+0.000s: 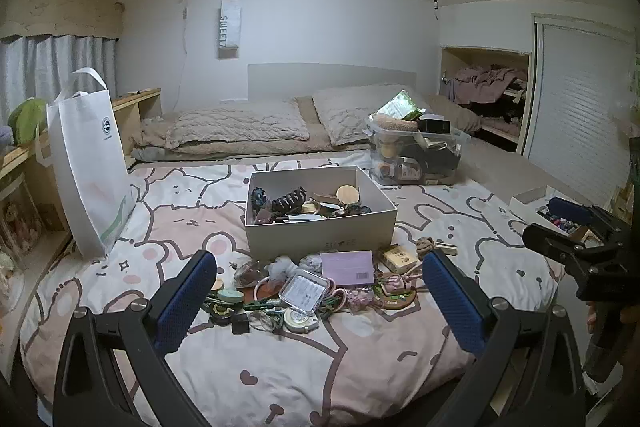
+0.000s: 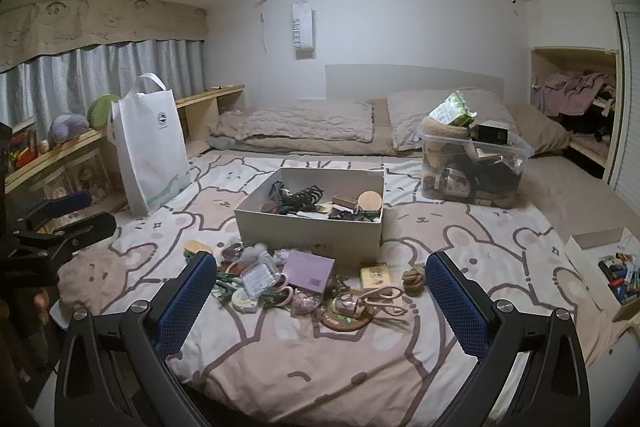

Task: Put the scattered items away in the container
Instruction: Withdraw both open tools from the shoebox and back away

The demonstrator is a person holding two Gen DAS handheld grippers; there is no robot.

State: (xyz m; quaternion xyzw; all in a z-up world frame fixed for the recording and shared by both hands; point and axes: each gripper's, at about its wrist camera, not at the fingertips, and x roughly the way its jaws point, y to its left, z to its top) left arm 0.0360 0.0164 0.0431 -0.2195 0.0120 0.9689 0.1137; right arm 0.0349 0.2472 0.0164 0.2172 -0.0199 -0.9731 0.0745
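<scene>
Left gripper (image 1: 320, 291) jaws spread wide and empty, right gripper (image 2: 322, 289) jaws likewise spread, both hovering over the bed (image 1: 280, 387), scattered items (image 1: 304, 287) heaped just beyond, white box (image 1: 320, 227) behind them already part-filled, clear bin (image 1: 416, 155) farther back.

The scattered pile (image 1: 304, 287) is too tangled and small to name most pieces. The white box (image 2: 308, 227) hides its deeper contents behind its near wall. A second box (image 2: 600, 267) at the right is cut off by the picture's edge.
</scene>
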